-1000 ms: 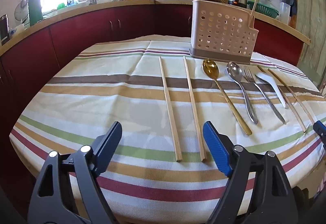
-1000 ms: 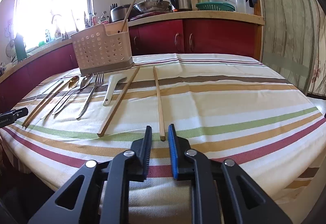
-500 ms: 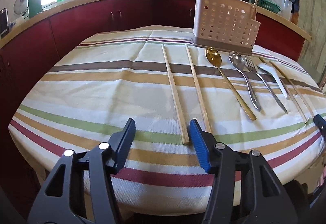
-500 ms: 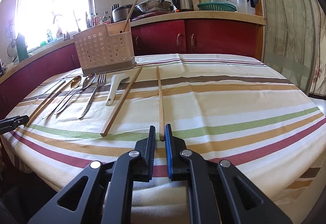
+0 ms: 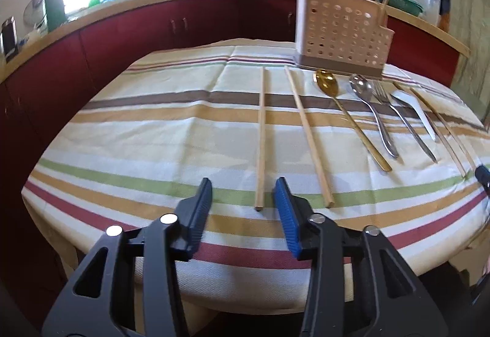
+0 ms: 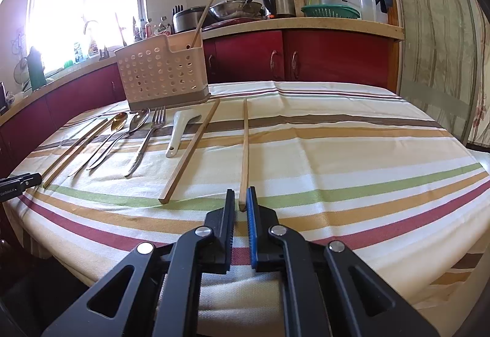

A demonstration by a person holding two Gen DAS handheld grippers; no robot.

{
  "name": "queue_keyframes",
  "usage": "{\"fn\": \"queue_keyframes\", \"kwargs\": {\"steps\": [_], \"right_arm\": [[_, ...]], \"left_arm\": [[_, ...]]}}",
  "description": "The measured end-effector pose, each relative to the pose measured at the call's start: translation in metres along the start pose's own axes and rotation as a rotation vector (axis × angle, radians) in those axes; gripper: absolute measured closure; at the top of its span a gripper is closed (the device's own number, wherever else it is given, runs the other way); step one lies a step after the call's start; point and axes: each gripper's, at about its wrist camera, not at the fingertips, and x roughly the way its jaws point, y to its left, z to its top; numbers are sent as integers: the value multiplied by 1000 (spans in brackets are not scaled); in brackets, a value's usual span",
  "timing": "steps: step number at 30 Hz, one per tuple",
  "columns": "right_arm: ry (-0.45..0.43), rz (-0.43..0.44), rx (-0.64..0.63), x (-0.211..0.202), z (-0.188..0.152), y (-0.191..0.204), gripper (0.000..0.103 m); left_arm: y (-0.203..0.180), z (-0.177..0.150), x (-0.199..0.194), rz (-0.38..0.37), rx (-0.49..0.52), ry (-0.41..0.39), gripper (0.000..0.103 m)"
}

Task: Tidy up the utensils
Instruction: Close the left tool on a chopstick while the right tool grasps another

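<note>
Left gripper (image 5: 243, 193) narrower than before, closing around chopstick (image 5: 261, 135); right gripper (image 6: 241, 202) now seemingly clamped on chopstick end (image 6: 243, 202).

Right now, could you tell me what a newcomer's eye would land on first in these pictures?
Probably the row of utensils laid lengthwise on the striped tablecloth: wooden chopsticks, a gold spoon, a silver spoon, a fork and a white spoon. Behind them stands a perforated caddy. In front, the right gripper pinches one chopstick's near end; the left gripper's fingers are closing around another.
</note>
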Motion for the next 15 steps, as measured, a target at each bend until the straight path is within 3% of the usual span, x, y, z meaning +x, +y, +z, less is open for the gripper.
{"fn": "queue_keyframes", "kwargs": {"steps": [1, 3, 5, 15], "right_arm": [[-2, 1, 0, -1, 0, 0, 97], [-4, 3, 2, -1, 1, 0, 97], [-6, 8, 3, -1, 2, 1, 97], [-74, -6, -9, -20, 19, 5, 97]], "left_arm": [[-1, -1, 0, -32, 6, -3, 79], [-2, -1, -1, -44, 12, -6, 82], [-3, -2, -1, -67, 20, -7, 93], [1, 8, -14, -69, 14, -42, 97]]}}
